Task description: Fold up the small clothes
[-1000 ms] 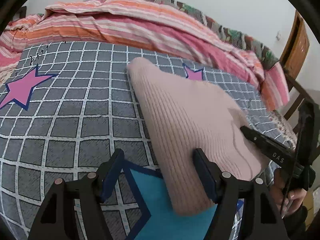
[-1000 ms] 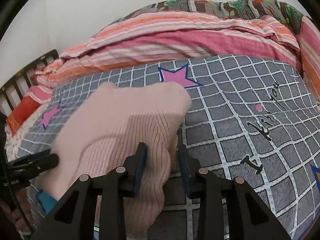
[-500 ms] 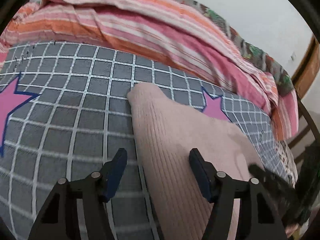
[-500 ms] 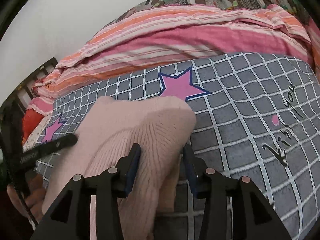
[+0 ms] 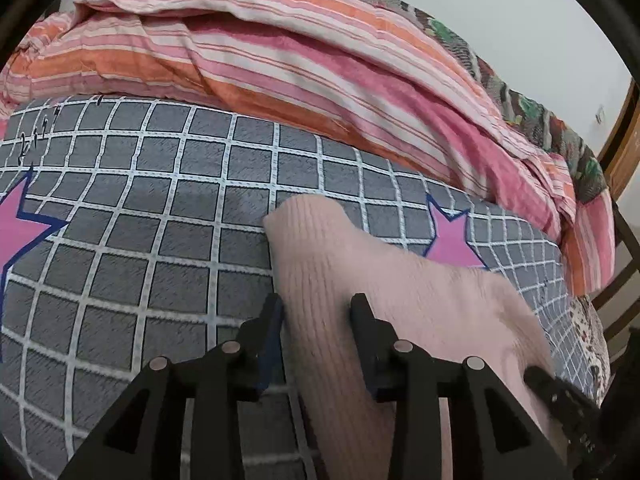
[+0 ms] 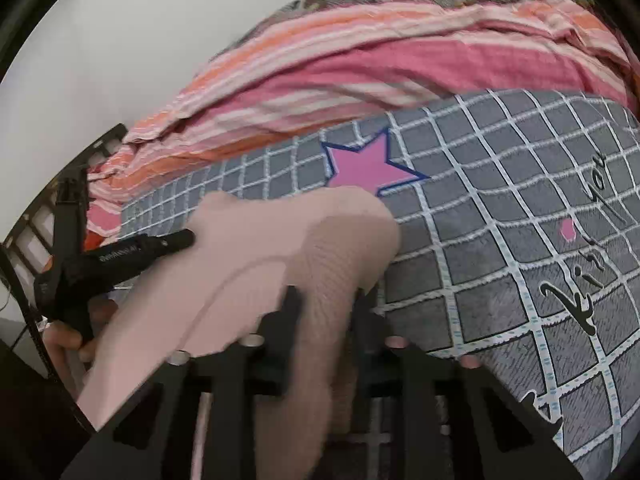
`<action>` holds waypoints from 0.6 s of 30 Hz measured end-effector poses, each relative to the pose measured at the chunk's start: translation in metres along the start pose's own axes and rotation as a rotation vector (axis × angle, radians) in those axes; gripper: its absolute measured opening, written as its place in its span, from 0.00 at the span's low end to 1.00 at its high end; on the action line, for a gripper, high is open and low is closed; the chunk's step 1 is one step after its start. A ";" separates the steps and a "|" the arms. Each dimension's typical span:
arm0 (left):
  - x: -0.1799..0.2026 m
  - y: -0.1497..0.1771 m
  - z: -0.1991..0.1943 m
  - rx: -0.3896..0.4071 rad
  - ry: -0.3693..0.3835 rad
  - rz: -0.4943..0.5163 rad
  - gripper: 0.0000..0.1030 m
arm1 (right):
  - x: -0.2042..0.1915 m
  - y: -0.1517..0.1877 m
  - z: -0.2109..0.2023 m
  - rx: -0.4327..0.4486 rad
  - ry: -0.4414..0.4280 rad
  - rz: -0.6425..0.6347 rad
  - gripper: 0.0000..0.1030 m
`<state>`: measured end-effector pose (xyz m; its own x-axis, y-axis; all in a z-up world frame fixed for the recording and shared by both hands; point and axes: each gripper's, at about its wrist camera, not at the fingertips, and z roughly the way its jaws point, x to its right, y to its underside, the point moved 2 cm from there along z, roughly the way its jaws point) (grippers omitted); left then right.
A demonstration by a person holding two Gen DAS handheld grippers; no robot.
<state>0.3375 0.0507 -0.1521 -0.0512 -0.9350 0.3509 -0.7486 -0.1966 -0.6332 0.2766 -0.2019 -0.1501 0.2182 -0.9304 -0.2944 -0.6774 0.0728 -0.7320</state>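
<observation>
Pale pink ribbed knit garment [image 5: 400, 300] lying on grey checked bedspread with pink stars [image 5: 140, 220], a striped pink and orange quilt [image 5: 280, 80] bunched behind. Left claw [image 5: 318, 312] just narrowed, pads pressed against a raised fold at the garment's near left edge. Right claw [image 6: 326, 304] also just narrowed, nearly shut, pinching a bunched ridge of the same knit at its right side. Left claw's black finger [image 6: 160, 246] reaching onto the pink fabric, seen from the right wrist.
</observation>
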 end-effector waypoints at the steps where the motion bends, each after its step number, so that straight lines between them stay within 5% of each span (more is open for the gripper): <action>1: 0.001 0.002 -0.005 0.000 0.011 0.003 0.33 | -0.004 -0.001 -0.005 0.017 0.002 -0.023 0.13; 5: 0.008 0.015 -0.027 0.018 0.050 0.029 0.39 | -0.003 -0.002 -0.027 0.102 -0.049 -0.016 0.11; 9: 0.021 0.030 -0.038 0.013 0.067 0.067 0.44 | 0.012 0.004 0.005 -0.016 0.067 0.034 0.11; 13: 0.029 0.047 -0.046 0.015 0.007 0.114 0.47 | 0.011 0.001 -0.013 0.017 0.147 0.031 0.18; 18: 0.032 0.065 -0.058 0.014 -0.003 0.116 0.51 | 0.010 0.020 -0.027 0.011 0.129 0.027 0.19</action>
<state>0.2491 0.0252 -0.1425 -0.1352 -0.9526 0.2726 -0.7286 -0.0908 -0.6789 0.2465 -0.2198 -0.1511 0.1074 -0.9665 -0.2331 -0.6738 0.1016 -0.7319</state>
